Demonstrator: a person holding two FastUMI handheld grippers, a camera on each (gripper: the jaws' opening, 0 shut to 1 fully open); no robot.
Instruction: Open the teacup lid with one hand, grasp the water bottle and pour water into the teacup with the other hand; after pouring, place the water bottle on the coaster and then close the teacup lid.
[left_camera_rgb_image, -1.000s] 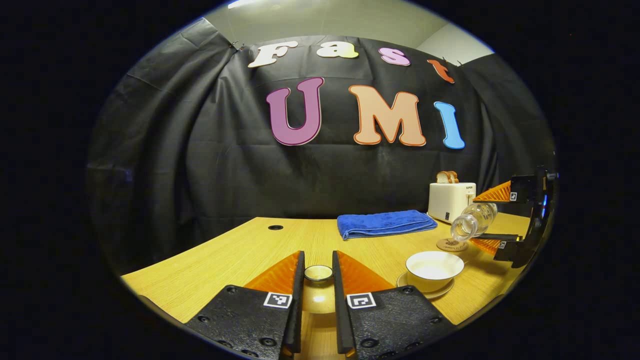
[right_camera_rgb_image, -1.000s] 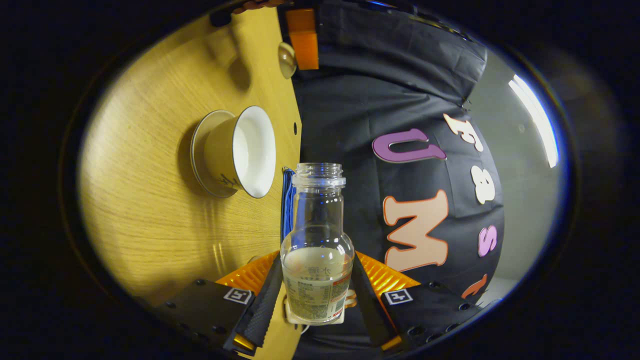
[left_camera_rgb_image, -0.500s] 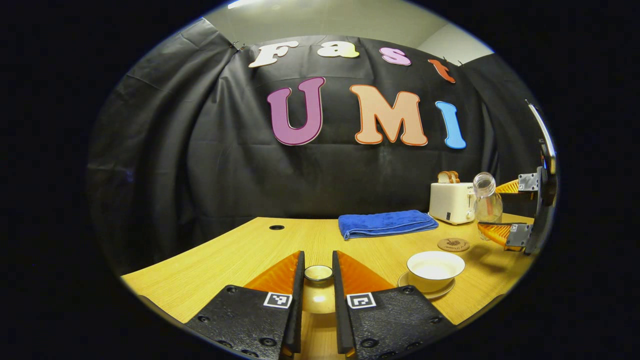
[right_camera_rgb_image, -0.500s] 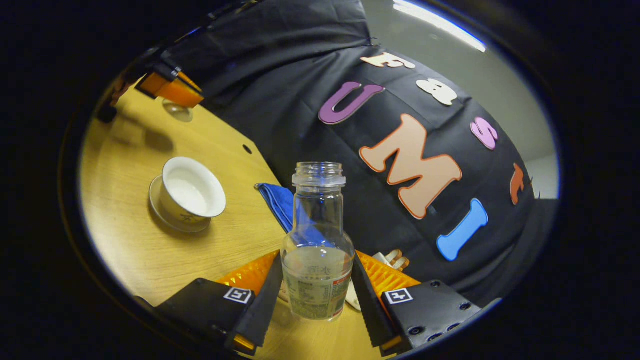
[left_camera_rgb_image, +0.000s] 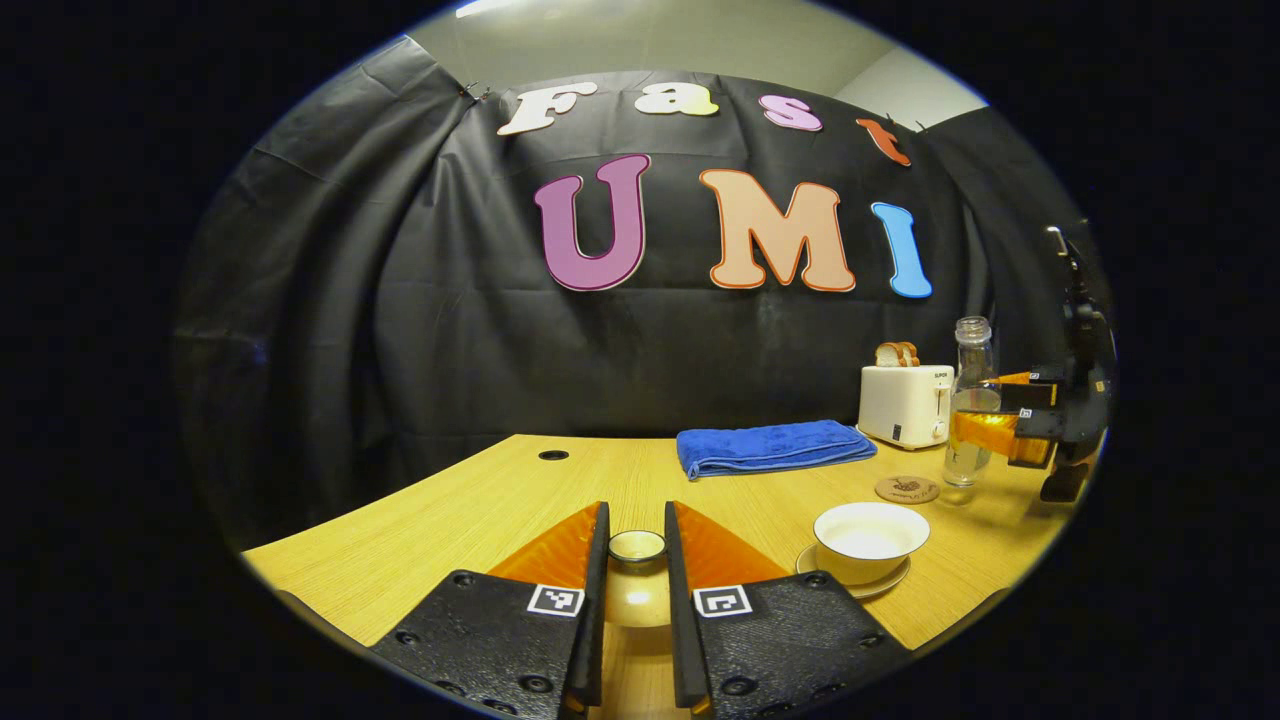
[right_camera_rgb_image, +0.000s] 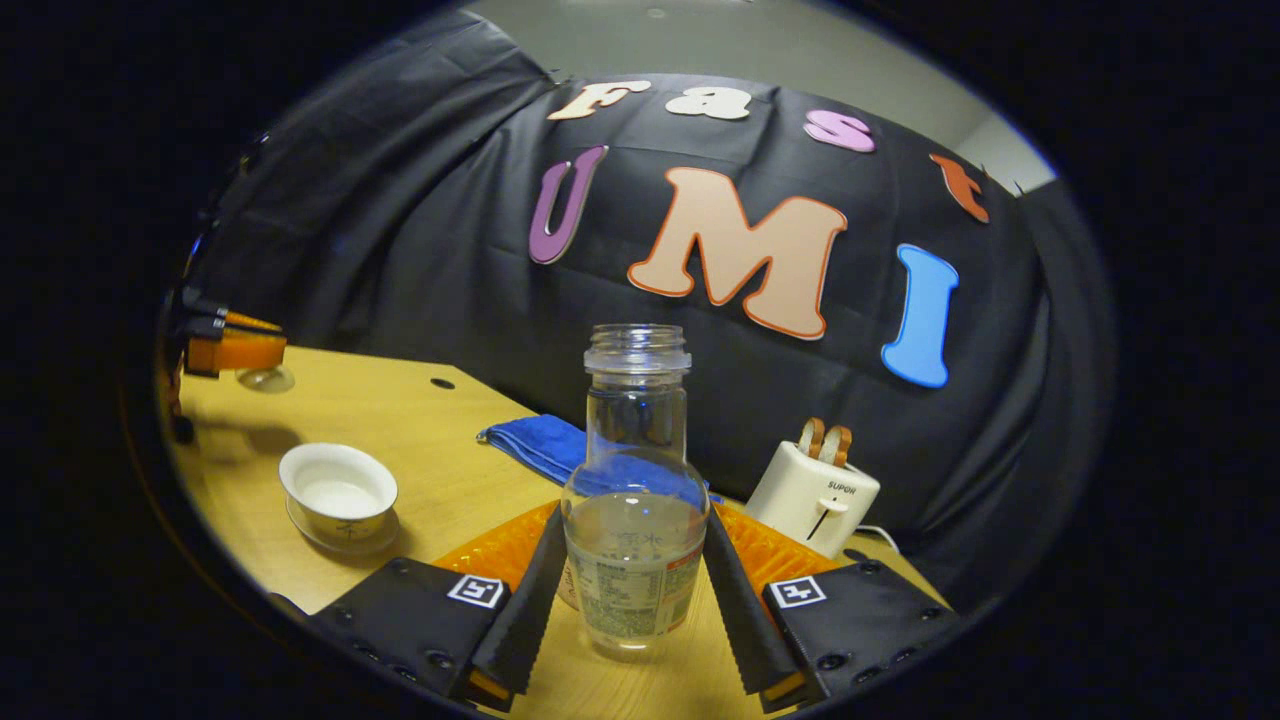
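Both views low over the table (left_camera_rgb_image: 480, 500), wallward, perhaps sharing the teacup (left_camera_rgb_image: 868, 540)

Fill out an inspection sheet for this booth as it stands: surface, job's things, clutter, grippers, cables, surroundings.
Surface: wooden table, with a round hole near its far edge.
Job's things: teacup uncovered on its saucer; lid held apart from it; water bottle upright, uncapped, part full; coaster bare, beside the bottle.
Clutter: folded blue towel; toaster with bread slices in it.
Grippers: left gripper closed on the lid; right gripper closed on the bottle's body.
Cables: a thin white cord behind the toaster, seen in the right gripper view.
Surroundings: black cloth wall.
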